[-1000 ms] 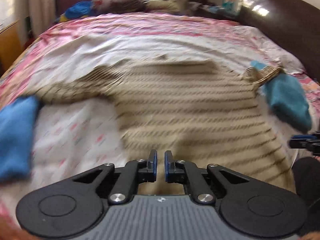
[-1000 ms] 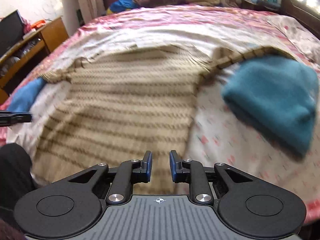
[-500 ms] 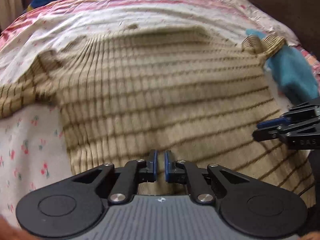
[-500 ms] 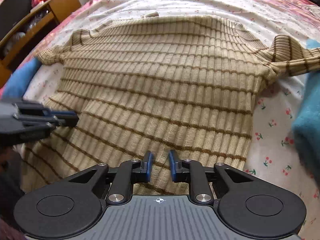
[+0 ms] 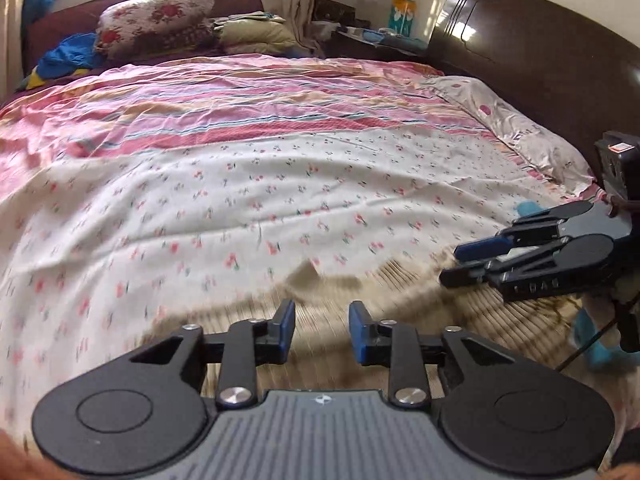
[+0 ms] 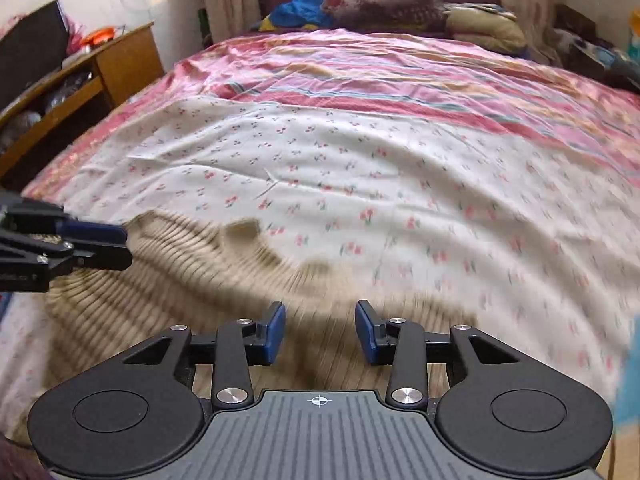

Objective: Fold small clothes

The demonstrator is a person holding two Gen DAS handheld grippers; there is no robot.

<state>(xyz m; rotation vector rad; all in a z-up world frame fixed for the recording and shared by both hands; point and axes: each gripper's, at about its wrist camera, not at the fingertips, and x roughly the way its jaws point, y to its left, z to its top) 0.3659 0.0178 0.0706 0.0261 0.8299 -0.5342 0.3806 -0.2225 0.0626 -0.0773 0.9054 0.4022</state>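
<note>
A: Where is the sweater?

B: The beige striped sweater (image 6: 168, 280) lies on the bed (image 6: 360, 168), at the near side, on the flowered sheet (image 5: 240, 200).

A: And the claws?

B: The left claw (image 5: 322, 330) is opening over the sweater, nothing pressed between its blue pads. The right claw (image 6: 320, 330) is opening too, holding nothing. A floral pillow (image 5: 156, 16) lies far behind.

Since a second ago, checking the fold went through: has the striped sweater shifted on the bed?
Yes. The striped sweater lay spread far up the cherry-print sheet; it now covers only the near edge, pulled toward the cameras.
</note>
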